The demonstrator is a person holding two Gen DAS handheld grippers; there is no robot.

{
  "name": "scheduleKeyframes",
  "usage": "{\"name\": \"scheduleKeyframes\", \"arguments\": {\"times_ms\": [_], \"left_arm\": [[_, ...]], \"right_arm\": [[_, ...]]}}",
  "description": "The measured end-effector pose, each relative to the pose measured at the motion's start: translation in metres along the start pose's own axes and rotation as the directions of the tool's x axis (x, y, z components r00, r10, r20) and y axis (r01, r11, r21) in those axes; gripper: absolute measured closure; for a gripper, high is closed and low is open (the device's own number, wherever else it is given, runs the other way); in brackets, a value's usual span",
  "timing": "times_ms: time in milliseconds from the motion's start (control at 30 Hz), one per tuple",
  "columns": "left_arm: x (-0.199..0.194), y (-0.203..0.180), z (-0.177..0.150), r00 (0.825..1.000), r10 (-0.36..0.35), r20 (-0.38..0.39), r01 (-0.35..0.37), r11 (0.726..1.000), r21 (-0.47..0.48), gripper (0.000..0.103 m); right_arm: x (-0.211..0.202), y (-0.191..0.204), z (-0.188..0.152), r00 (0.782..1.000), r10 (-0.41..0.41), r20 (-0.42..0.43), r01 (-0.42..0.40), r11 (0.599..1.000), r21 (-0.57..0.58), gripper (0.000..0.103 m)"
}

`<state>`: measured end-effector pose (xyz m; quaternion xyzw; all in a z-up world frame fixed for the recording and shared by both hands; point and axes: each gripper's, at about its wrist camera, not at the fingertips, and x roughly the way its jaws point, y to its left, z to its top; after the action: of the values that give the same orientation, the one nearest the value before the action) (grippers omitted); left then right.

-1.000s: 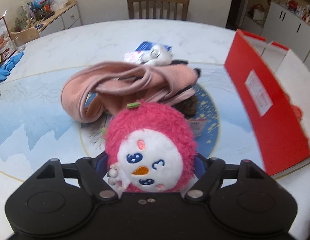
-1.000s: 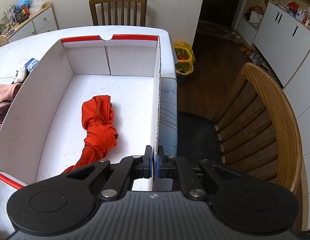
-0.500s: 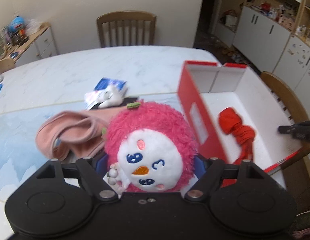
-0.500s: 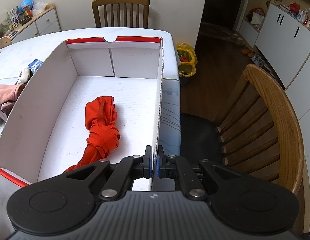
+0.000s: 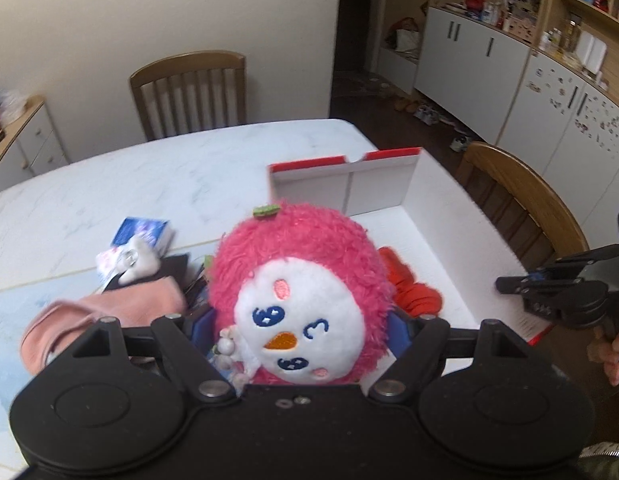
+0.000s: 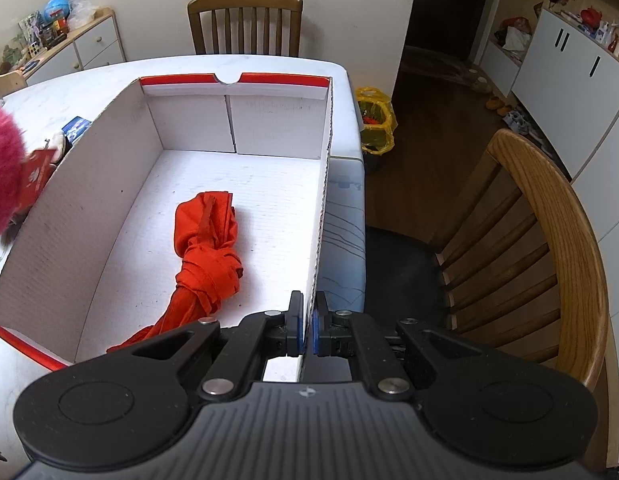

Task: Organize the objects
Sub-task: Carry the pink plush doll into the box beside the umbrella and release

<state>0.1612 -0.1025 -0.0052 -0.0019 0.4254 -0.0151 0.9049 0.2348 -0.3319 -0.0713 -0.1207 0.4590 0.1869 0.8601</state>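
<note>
Between the left gripper's (image 5: 299, 328) pads sits one fuzzy round pink plush toy (image 5: 301, 280), clamped, beside the cardboard box's (image 6: 121, 168) left wall; one knotted orange cloth (image 6: 207, 256) lies inside that box, whose right wall the right gripper (image 6: 305, 328) pinches; marble table (image 5: 149, 176), two wooden chairs nearby

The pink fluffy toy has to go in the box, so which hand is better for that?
Left. Its hand-held gripper already grips the pink fluffy toy beside the box; the right hand-held gripper is clamped on the box wall.
</note>
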Motion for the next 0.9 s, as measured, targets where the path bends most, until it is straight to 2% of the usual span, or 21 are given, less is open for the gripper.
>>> {"name": "scheduleKeyframes", "arguments": {"times_ms": [167,333,600,733,900], "left_arm": [[0.012,-0.032,0.015,0.999,-0.041,0.013,0.04,0.997,0.061,0.025],[0.038,-0.055,0.019,0.997,-0.061,-0.038,0.064,0.995,0.073,0.025],[0.085,-0.081,0.014,0.992,-0.008,-0.129,0.028,0.987,0.156,0.025],[0.102,-0.085,0.01,0.984,0.023,-0.178,0.01,0.983,0.185,0.025],[0.119,-0.09,0.006,0.968,0.029,-0.248,0.023,0.979,0.203,0.024]], "right_arm": [[0.0,0.001,0.0,1.0,0.006,0.002,-0.006,1.0,-0.007,0.099],[0.0,-0.002,0.0,1.0,0.02,0.002,-0.02,1.0,-0.003,0.099],[0.002,-0.006,0.001,0.999,0.034,0.0,-0.034,0.999,0.001,0.099],[0.003,-0.006,0.001,0.999,0.036,0.0,-0.036,0.999,0.003,0.099],[0.003,-0.006,0.001,0.999,0.038,-0.001,-0.038,0.999,0.003,0.099]]}}
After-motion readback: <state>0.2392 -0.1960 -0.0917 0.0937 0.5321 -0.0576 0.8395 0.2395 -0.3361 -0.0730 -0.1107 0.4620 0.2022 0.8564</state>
